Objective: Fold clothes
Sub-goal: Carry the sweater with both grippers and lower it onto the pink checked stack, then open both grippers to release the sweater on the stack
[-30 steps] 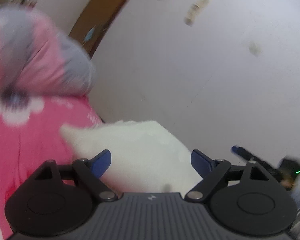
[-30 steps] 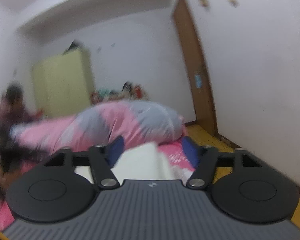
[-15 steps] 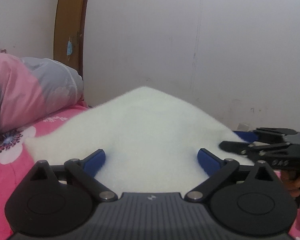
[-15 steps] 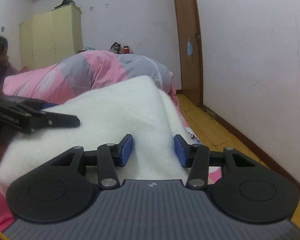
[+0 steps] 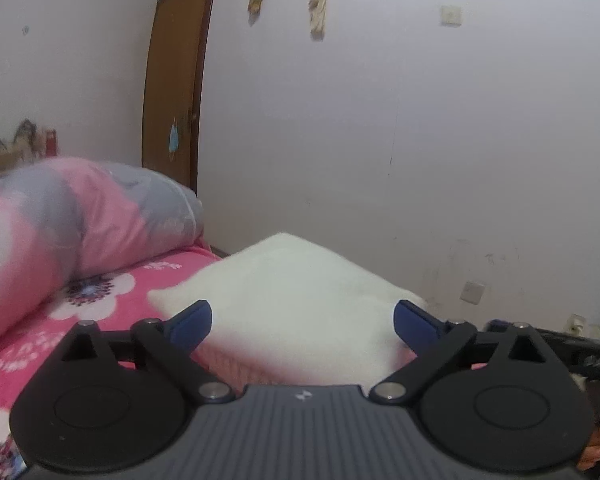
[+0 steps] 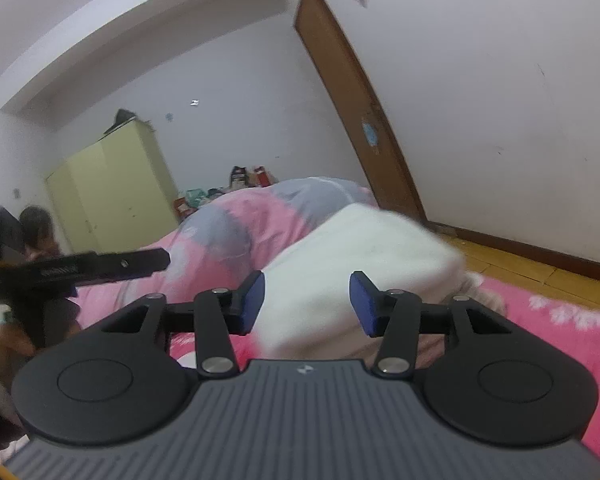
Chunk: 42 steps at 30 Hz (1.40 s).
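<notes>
A white fluffy garment [image 5: 300,296] lies folded in a thick pile on the pink flowered bedsheet [image 5: 40,344]. My left gripper [image 5: 302,322] is just short of it. Its jaws are opening to their widest, and the pads stand clear of the cloth on either side. In the right wrist view the same garment [image 6: 364,248] bulges up ahead of my right gripper [image 6: 306,304]. Its jaws are opening too, with the near edge of the cloth between the blue pads, which do not press on it. The left gripper's black frame [image 6: 100,268] juts in at the left.
A rolled pink and grey quilt [image 5: 80,216] lies across the bed behind the garment. A brown door [image 5: 176,92] and a white wall stand beyond. The wooden floor [image 6: 520,264] runs beside the bed. A yellow-green wardrobe [image 6: 112,196] and a seated person [image 6: 36,232] are at the far left.
Both grippers have drawn back from the white garment, which now looks smaller and lower on the bed. The left jaws have spread wider, and the right view has tilted.
</notes>
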Each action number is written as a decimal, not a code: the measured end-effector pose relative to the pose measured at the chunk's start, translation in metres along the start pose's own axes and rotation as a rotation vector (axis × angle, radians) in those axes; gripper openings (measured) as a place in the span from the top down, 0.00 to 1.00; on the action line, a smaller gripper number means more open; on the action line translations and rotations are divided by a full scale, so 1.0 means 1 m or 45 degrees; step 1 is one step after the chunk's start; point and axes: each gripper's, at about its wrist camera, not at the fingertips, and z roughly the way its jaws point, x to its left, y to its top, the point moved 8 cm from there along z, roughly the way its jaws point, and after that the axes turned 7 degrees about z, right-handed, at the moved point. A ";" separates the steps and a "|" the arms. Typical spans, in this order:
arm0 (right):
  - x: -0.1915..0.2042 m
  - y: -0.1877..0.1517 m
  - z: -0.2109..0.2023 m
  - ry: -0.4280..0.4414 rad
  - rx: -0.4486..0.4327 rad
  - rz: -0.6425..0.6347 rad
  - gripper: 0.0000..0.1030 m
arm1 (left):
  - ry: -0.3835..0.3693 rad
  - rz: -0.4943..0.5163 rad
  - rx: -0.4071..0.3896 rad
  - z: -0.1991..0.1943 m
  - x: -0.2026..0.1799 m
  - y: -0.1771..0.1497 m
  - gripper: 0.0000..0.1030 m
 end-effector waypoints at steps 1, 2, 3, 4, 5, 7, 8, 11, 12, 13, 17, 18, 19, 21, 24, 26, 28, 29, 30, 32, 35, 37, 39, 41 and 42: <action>0.012 -0.006 -0.011 0.004 0.001 -0.010 0.47 | 0.007 -0.019 -0.008 -0.019 -0.006 -0.005 0.00; 0.023 -0.012 -0.021 0.007 0.004 -0.021 0.41 | 0.015 -0.037 -0.010 -0.035 -0.012 -0.011 0.00; 0.034 -0.018 -0.030 0.004 0.010 -0.034 0.35 | 0.027 -0.044 -0.004 -0.048 -0.017 -0.017 0.00; 0.045 -0.024 -0.038 0.001 0.016 -0.048 0.33 | 0.039 -0.047 0.003 -0.061 -0.023 -0.024 0.00; 0.055 -0.030 -0.045 -0.003 0.024 -0.064 0.30 | 0.064 -0.044 0.010 -0.073 -0.030 -0.031 0.00; 0.075 -0.041 -0.053 -0.033 0.049 -0.135 0.24 | 0.100 -0.045 0.014 -0.095 -0.043 -0.042 0.00; 0.082 -0.044 -0.058 -0.052 0.063 -0.171 0.20 | 0.105 -0.053 0.017 -0.105 -0.049 -0.046 0.00; 0.096 -0.045 -0.058 -0.134 0.099 -0.245 0.13 | 0.127 -0.104 0.033 -0.128 -0.060 -0.059 0.00; 0.098 -0.048 -0.062 -0.166 0.113 -0.264 0.10 | 0.135 -0.128 0.040 -0.135 -0.062 -0.064 0.00; 0.102 -0.053 -0.067 -0.201 0.133 -0.290 0.08 | 0.144 -0.151 0.047 -0.141 -0.063 -0.069 0.00; 0.112 -0.072 -0.091 -0.322 0.184 -0.381 0.01 | 0.197 -0.224 0.073 -0.161 -0.065 -0.082 0.00; 0.113 -0.075 -0.098 -0.344 0.185 -0.391 0.01 | 0.215 -0.234 0.074 -0.164 -0.063 -0.083 0.00; 0.114 -0.077 -0.103 -0.366 0.189 -0.390 0.01 | 0.226 -0.237 0.079 -0.167 -0.063 -0.083 0.00; 0.113 -0.081 -0.114 -0.408 0.195 -0.366 0.01 | 0.238 -0.224 0.091 -0.172 -0.065 -0.084 0.00; 0.116 -0.085 -0.127 -0.438 0.206 -0.377 0.01 | 0.235 -0.177 0.106 -0.178 -0.074 -0.085 0.00; 0.122 -0.084 -0.135 -0.445 0.185 -0.394 0.01 | 0.207 -0.160 0.104 -0.180 -0.080 -0.085 0.00; 0.126 -0.082 -0.139 -0.453 0.163 -0.388 0.01 | 0.188 -0.175 0.100 -0.183 -0.084 -0.085 0.00; 0.127 -0.081 -0.140 -0.458 0.156 -0.380 0.01 | 0.192 -0.182 0.097 -0.184 -0.085 -0.085 0.00; 0.126 -0.080 -0.141 -0.465 0.153 -0.370 0.01 | 0.198 -0.188 0.095 -0.184 -0.085 -0.084 0.00; 0.126 -0.078 -0.142 -0.479 0.148 -0.351 0.01 | 0.215 -0.181 0.101 -0.185 -0.087 -0.084 0.00; 0.123 -0.076 -0.142 -0.521 0.139 -0.328 0.01 | 0.229 -0.160 0.109 -0.186 -0.091 -0.084 0.00; 0.122 -0.077 -0.142 -0.553 0.137 -0.332 0.01 | 0.236 -0.148 0.111 -0.187 -0.093 -0.084 0.00; 0.122 -0.077 -0.142 -0.580 0.136 -0.357 0.01 | 0.252 -0.133 0.118 -0.187 -0.094 -0.084 0.00; 0.123 -0.077 -0.142 -0.603 0.130 -0.379 0.01 | 0.278 -0.123 0.127 -0.186 -0.094 -0.084 0.00; 0.124 -0.077 -0.142 -0.613 0.127 -0.385 0.01 | 0.292 -0.118 0.131 -0.186 -0.094 -0.085 0.00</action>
